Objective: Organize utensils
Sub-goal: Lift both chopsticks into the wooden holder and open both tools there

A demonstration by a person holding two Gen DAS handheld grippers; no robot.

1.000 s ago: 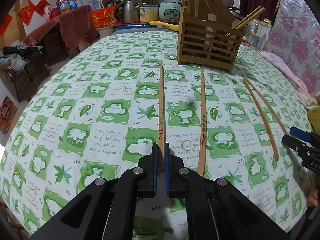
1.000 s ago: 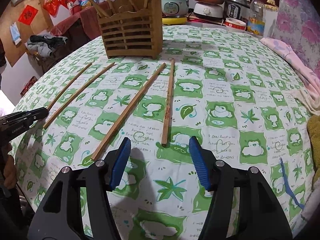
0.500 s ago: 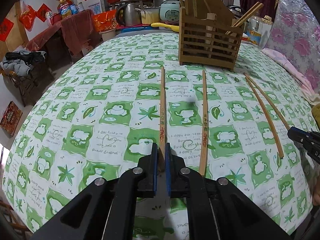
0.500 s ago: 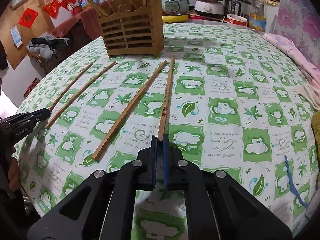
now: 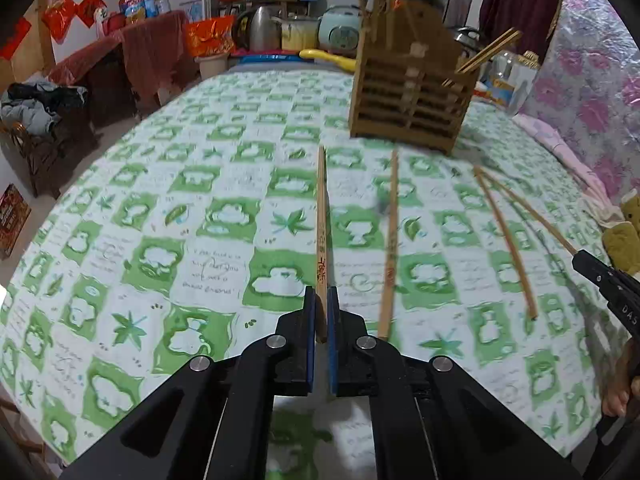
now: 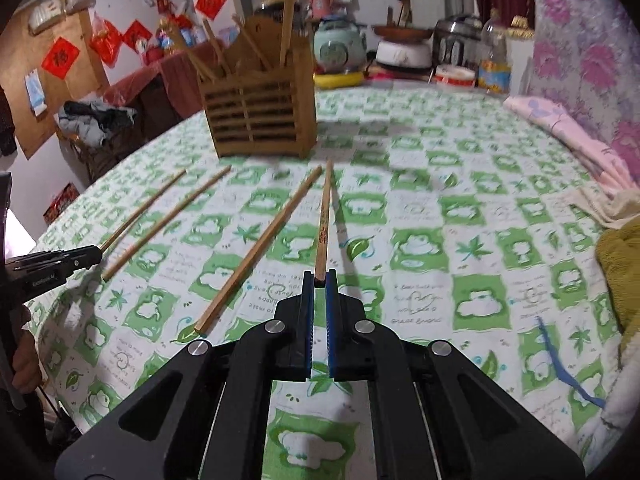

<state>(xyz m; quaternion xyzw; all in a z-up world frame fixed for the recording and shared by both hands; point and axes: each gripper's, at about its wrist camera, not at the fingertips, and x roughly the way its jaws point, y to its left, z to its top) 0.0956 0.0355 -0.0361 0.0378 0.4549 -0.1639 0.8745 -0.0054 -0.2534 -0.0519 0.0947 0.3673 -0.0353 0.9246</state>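
Each tool is clamped on the near end of one chopstick. The left tool (image 5: 319, 312) grips a chopstick with red lettering (image 5: 321, 232) whose shaft runs out toward the wooden slatted holder (image 5: 412, 108) near the far edge of the table (image 5: 120, 208). The right tool (image 6: 319, 280) pinches the end of another red-lettered chopstick (image 6: 323, 224), which casts a separate shadow on the cloth and so seems to be off the table.

The step in hand looks like the pickup: both sticks are gripped and none has reached the holder, which already stands with several chopsticks in it. The next move calls for carrying each stick toward the far edge, tipping it upright and lowering its tip into a compartment without knocking those already inside.

The left wrist view shows two thin plain sticks (image 5: 504, 240) lying toward the right edge of the table, with the right tool's tip beside them. The right wrist view shows a pair of plain sticks (image 6: 160, 220) toward the left edge and a longer one (image 6: 260, 244) just beside the held stick, plus a blue strip (image 6: 560, 360) near the right edge.
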